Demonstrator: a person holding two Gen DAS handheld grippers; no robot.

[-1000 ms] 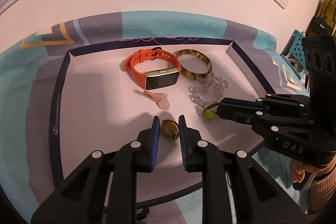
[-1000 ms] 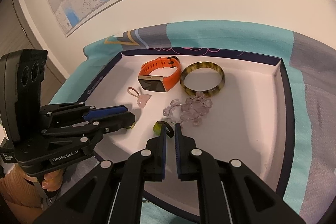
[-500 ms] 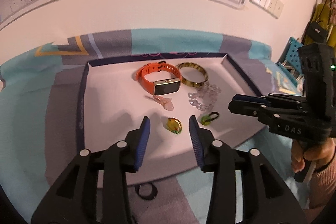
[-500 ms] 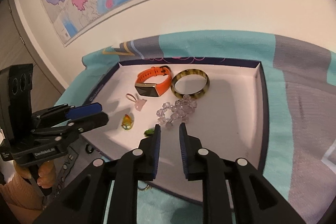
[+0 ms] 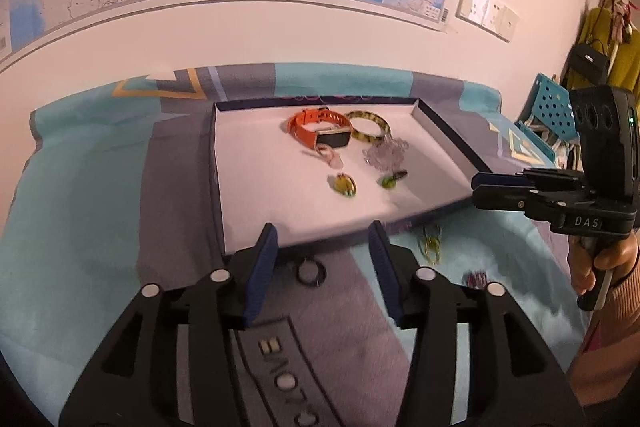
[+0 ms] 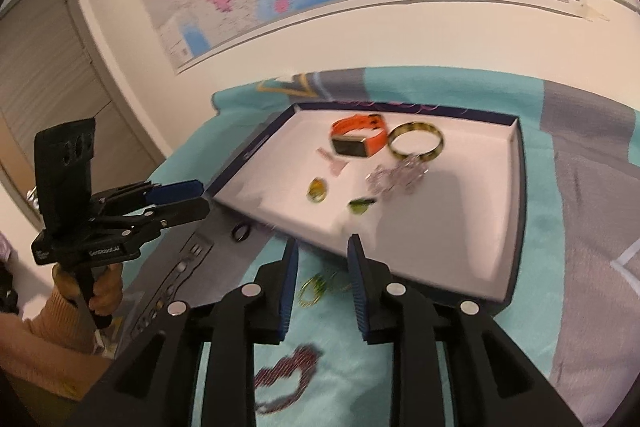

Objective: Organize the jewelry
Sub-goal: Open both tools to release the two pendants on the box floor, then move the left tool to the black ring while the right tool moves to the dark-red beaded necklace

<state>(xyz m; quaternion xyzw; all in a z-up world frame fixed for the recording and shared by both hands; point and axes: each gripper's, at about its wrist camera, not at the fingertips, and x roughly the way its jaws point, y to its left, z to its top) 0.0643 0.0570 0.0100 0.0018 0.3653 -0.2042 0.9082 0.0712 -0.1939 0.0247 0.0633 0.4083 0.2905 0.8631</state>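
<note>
A white tray point(image 5: 214, 167) point(image 6: 520, 187) with a dark blue rim holds an orange watch point(image 5: 316, 125), a mottled bangle point(image 5: 368, 125), a clear bead bracelet point(image 5: 384, 153), a pink pendant point(image 5: 330, 155), a yellow-green charm point(image 5: 345, 185) point(image 6: 317, 190) and a green charm point(image 5: 390, 180) point(image 6: 360, 205). My left gripper point(image 5: 323, 231) hovers over the tray's near edge, jaws opening, nothing between them. My right gripper point(image 6: 323, 243) is also back from the tray, jaws opening and empty. Gold hoops point(image 6: 316, 287) lie on the cloth below it.
On the teal and grey cloth in front of the tray lie a black ring point(image 5: 311, 271) point(image 6: 241, 231) and a dark red bead bracelet point(image 6: 284, 383). A wall with a map stands behind the tray. A blue perforated crate point(image 5: 552, 107) is at the far right.
Both grippers let go of their charms, which now lie loose in the tray. Both pulled back and up past the tray's near edge, with their jaws wider.
</note>
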